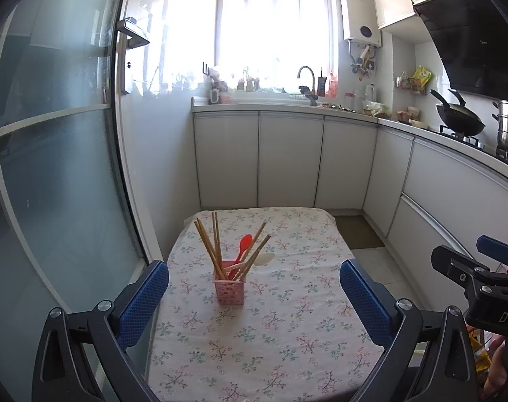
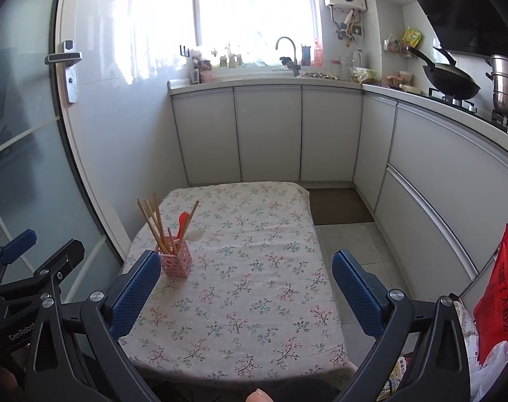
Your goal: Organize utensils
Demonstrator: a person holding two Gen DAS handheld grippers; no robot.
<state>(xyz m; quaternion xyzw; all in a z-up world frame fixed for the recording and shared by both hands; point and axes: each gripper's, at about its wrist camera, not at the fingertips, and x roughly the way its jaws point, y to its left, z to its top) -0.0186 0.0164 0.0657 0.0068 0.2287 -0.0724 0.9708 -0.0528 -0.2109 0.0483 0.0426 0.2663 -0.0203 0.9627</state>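
Upright on the floral tablecloth (image 1: 287,318) toward its left side, small pink perforated holder (image 1: 229,290), wooden chopsticks (image 1: 209,244) fanned out, red spoon (image 1: 244,244) and white spoon (image 1: 265,258) leaning in it, left gripper (image 1: 254,296) and right gripper (image 2: 245,288) hovering near, jaws wide apart, empty

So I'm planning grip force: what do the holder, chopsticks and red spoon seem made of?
Pink holder: likely molded plastic, matte, perforated walls. Chopsticks: probably wood or bamboo, tan and dull. Red spoon: looks like smooth plastic, uniform bright color; silicone is possible.
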